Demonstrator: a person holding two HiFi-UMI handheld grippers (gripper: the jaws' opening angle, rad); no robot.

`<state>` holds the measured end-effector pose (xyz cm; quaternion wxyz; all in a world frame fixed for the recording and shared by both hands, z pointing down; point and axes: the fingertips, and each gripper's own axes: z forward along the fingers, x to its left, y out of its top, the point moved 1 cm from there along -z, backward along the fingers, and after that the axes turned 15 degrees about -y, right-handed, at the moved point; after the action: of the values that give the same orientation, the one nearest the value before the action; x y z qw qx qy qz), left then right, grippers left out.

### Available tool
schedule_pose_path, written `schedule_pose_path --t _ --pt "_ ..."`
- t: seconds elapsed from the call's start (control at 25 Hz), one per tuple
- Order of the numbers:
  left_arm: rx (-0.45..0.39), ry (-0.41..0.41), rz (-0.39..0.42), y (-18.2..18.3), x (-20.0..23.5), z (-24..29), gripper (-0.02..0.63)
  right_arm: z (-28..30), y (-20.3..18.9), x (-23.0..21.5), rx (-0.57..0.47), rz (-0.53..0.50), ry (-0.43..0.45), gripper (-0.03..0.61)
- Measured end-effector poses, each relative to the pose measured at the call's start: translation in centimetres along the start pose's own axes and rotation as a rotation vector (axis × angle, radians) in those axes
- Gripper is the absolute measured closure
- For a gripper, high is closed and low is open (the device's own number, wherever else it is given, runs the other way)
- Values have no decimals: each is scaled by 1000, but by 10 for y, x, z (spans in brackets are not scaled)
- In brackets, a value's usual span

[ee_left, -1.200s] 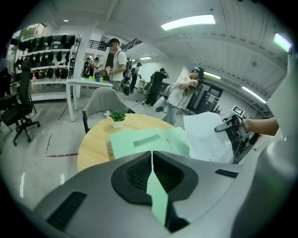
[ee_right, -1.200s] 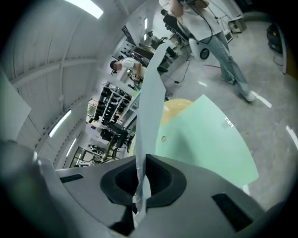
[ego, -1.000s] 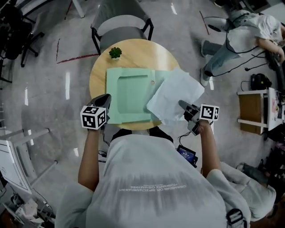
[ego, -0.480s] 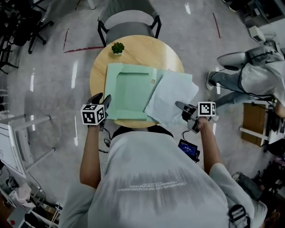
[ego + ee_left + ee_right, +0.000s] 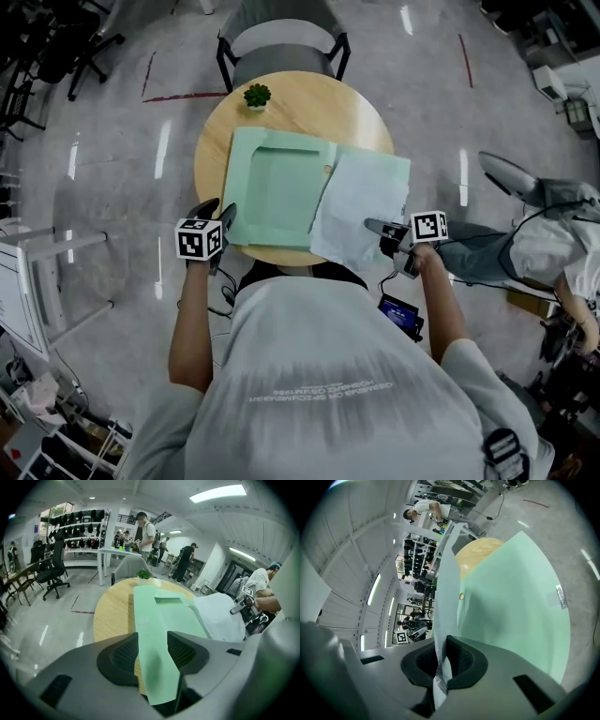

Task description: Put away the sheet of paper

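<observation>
An open pale green folder [image 5: 277, 192] lies on the round wooden table [image 5: 300, 103]. Over its right half a white sheet of paper [image 5: 361, 202] is held down by my right gripper [image 5: 372, 226], shut on the sheet's near edge. In the right gripper view the sheet [image 5: 446, 597] runs edge-on out of the pinched pads of my gripper [image 5: 443, 660], against the folder [image 5: 511, 597]. My left gripper [image 5: 220, 217] is at the folder's near left corner. Its jaws are opening, and the folder's edge [image 5: 164, 620] passes loosely between the pads of my left gripper [image 5: 152, 651].
A small potted plant [image 5: 256, 95] stands at the table's far edge, with a grey chair [image 5: 281, 42] behind it. A person [image 5: 553, 244] is on the floor to the right. Desks and office chairs ring the room.
My left jaws have gone from shut on the folder's corner to apart. The right gripper has brought the sheet lower and flatter over the folder's right half. The person at the right has moved nearer.
</observation>
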<state>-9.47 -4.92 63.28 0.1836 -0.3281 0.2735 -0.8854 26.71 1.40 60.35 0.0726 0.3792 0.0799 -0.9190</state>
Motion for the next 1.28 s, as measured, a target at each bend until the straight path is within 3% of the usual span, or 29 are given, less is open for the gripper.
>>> schedule_pose_path --t 0.12,0.2,0.32,0.4,0.56,0.76,0.96,1.04,1.16,1.28 --pt "29 -12 14 -8 -1 2 407 10 5 26 -8 -17 165 549" --pt "32 -24 1 -11 -2 3 407 13 8 21 7 -28 130 549" --pt "44 -35 -10 -16 -3 7 407 17 14 5 36 -44 11 549" --pt "55 -42 -16 -21 -4 10 407 21 21 4 46 -67 -13 549" --pt "52 -32 -15 -26 -6 11 407 35 35 28 54 -68 156 549" --pt "47 -28 -13 -25 -8 14 407 41 55 24 40 -99 195 549" --pt "38 -21 -27 -26 -4 11 407 60 61 13 65 -55 123 549" --pt "36 -23 -30 -26 -4 11 407 68 62 16 73 -60 127 549" --pt "30 -24 -30 -28 -8 13 407 76 62 11 84 -77 61 549" --pt "16 -25 -39 -28 -8 12 407 87 59 21 100 -52 66 549"
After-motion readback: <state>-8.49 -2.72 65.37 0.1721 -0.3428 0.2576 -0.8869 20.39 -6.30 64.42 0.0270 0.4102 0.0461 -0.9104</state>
